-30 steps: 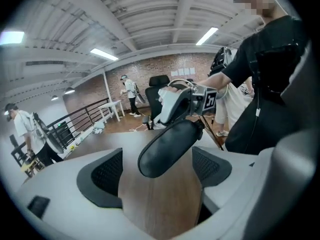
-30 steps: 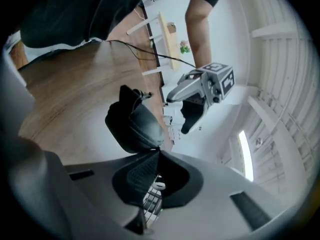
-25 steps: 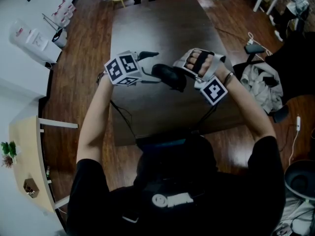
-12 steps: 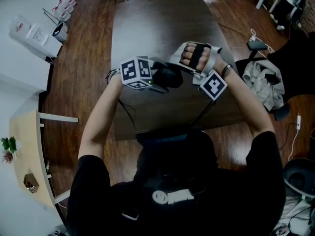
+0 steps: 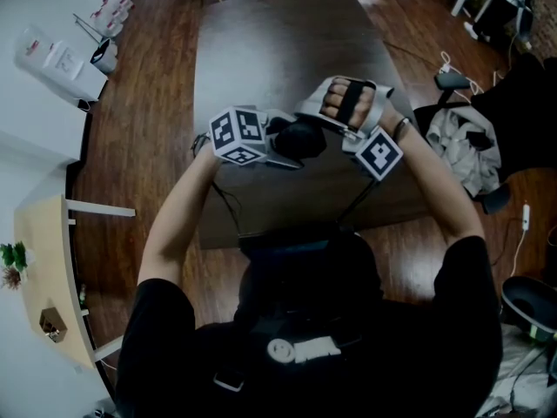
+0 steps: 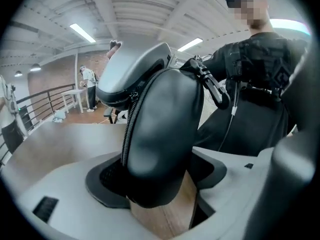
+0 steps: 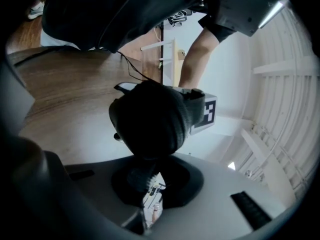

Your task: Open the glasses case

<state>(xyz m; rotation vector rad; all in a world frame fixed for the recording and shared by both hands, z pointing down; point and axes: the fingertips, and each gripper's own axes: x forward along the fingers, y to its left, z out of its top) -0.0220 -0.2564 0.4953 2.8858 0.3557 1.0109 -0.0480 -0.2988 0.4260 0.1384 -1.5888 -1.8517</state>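
Dark wooden table (image 5: 261,50) stands on a plank floor (image 5: 130,146). Above the table's near half, the black glasses case (image 5: 300,138) is held in the air between both grippers, zipped up. On its left, the left gripper (image 5: 277,144) has just been closing its wide-set jaws, and the pads now press against the case's sides. On its right, the right gripper (image 5: 320,127) has its jaws fully together, nipping a small tab (image 7: 142,176) at the case's end.

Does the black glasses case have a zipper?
Yes, a zipper runs along the edge of the glasses case in the left gripper view.
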